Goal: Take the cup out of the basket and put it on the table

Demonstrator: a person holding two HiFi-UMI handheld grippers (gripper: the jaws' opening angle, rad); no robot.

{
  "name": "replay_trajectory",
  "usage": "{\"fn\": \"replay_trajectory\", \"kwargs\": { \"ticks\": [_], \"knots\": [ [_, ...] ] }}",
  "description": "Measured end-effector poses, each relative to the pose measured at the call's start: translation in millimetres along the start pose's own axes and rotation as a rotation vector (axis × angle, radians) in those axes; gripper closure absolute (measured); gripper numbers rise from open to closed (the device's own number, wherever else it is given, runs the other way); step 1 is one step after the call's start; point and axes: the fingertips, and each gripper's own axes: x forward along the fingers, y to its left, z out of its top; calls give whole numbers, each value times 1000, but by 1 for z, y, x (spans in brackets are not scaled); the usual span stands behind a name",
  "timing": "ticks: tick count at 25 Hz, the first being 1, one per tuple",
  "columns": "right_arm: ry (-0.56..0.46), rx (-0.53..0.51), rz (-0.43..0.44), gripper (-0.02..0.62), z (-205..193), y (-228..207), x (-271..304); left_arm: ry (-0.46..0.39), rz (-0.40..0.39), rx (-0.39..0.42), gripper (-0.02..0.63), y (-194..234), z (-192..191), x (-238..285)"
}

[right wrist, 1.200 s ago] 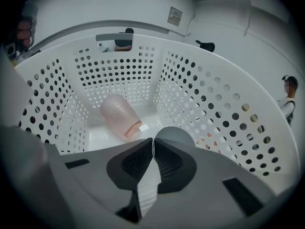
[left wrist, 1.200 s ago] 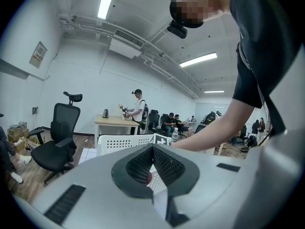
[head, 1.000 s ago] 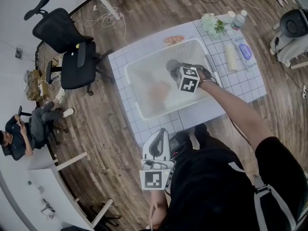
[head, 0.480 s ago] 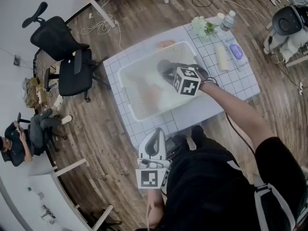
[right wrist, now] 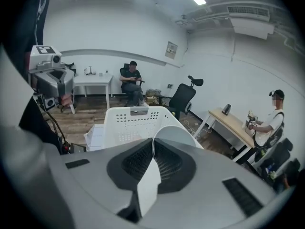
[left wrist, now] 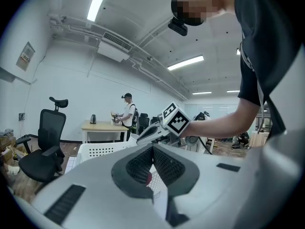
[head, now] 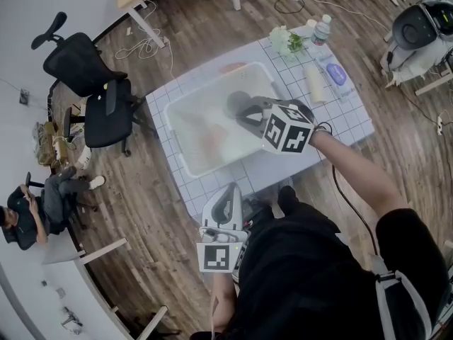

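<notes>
A white basket (head: 174, 129) stands on the tiled table (head: 343, 115). My right gripper (head: 248, 113), with its marker cube toward me, hovers over the basket's right half, shut on the wall of a pale cup (head: 238, 103). The right gripper view shows the cup's thin rim (right wrist: 175, 131) pinched between the pads, with the basket (right wrist: 136, 123) beyond and below. My left gripper (head: 228, 192) hangs low by my waist, off the table's near edge, shut with nothing in it. From the left gripper view the right gripper (left wrist: 159, 130) is seen above the basket (left wrist: 102, 150).
An orange thing (head: 212, 142) lies in the basket. At the table's far right stand flowers (head: 287, 41), a bottle (head: 320, 28), a pale roll (head: 315, 82) and a blue packet (head: 335, 73). A black office chair (head: 92, 83) stands left of the table; a person (head: 28, 207) sits further left.
My right gripper has risen toward me with the cup in it, its marker cube now larger in view. The left gripper has stayed by my waist.
</notes>
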Motion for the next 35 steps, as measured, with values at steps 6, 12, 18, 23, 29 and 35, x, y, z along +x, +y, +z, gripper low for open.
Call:
{"fn": "replay_trajectory", "kwargs": {
  "ticks": [6, 12, 18, 23, 29, 35],
  "knots": [
    [-54, 39, -13, 568, 4, 18, -41, -10, -24, 10, 597, -10, 4, 7],
    [-135, 105, -32, 568, 8, 37, -78, -18, -56, 22, 597, -22, 7, 19],
    [-210, 231, -68, 568, -2, 55, -111, -8, -81, 19, 597, -32, 3, 28],
    [-263, 271, -122, 568, -12, 71, -132, -2, -80, 15, 597, -33, 1, 33],
    [-312, 295, -112, 568, -26, 96, -146, 6, -86, 13, 597, -34, -4, 37],
    [-289, 350, -69, 568, -51, 118, -146, 23, -84, 10, 597, -35, -9, 37]
  ]
}}
